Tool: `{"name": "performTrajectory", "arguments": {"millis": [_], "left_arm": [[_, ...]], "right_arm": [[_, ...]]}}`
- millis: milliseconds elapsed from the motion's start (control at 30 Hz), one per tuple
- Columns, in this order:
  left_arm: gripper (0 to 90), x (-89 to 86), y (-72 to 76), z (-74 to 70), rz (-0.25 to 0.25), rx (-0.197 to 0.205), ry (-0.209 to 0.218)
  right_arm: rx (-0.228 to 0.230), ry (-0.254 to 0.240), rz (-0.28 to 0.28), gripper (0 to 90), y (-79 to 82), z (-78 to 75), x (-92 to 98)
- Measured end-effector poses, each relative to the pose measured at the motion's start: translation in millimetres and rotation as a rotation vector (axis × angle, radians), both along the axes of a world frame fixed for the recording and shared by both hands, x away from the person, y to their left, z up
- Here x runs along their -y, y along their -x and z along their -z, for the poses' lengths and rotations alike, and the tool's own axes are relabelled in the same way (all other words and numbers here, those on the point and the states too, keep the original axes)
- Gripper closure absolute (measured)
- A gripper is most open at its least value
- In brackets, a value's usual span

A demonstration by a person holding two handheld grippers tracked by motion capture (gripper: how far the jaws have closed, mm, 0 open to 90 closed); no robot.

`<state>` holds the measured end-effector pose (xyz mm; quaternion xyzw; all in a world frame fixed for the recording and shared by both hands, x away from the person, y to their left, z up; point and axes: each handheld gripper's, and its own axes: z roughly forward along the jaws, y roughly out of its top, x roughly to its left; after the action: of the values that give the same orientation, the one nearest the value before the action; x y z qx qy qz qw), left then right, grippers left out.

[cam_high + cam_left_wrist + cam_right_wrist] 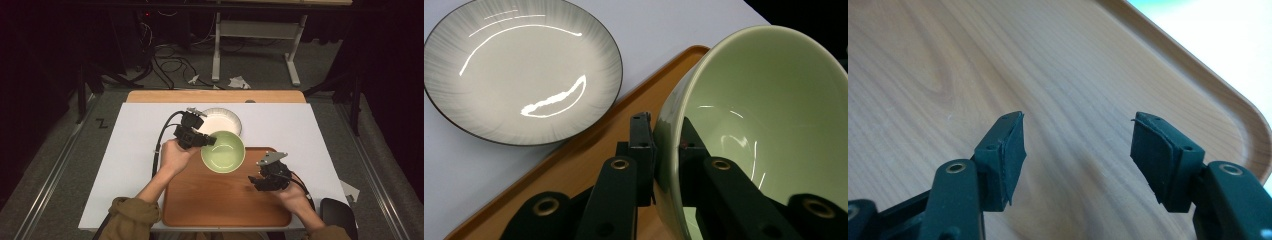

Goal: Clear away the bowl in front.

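A pale green bowl (223, 151) hangs tilted over the far edge of the wooden tray (220, 200). My left gripper (209, 141) is shut on its left rim, one jaw inside and one outside. In the left gripper view the bowl (769, 120) leans with its rim pinched in the left gripper (667, 150). A white plate (222, 121) with a dark rim lies on the table just beyond the tray. Over the tray's right half my right gripper (256, 181) stands open with nothing between its jaws. The right gripper (1078, 150) hovers close above the tray wood (948, 60).
A white sheet (135, 150) covers the table, with a wooden strip (215, 96) along the far edge. A dark round object (339, 216) sits by the near right corner. Cables and a desk frame (255, 35) stand on the floor beyond.
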<state>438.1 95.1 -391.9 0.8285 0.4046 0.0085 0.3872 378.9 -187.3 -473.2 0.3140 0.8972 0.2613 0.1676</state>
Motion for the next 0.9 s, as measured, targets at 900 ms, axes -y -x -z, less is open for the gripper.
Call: {"name": "performTrajectory", "arguments": {"millis": [900], "left_arm": [[81.9,5.0,23.0,20.7,0.069,-0.048,-0.024]], "right_arm": [[-0.006,-0.001,0.013,38.7,-2.0,0.7,2.0]]}}
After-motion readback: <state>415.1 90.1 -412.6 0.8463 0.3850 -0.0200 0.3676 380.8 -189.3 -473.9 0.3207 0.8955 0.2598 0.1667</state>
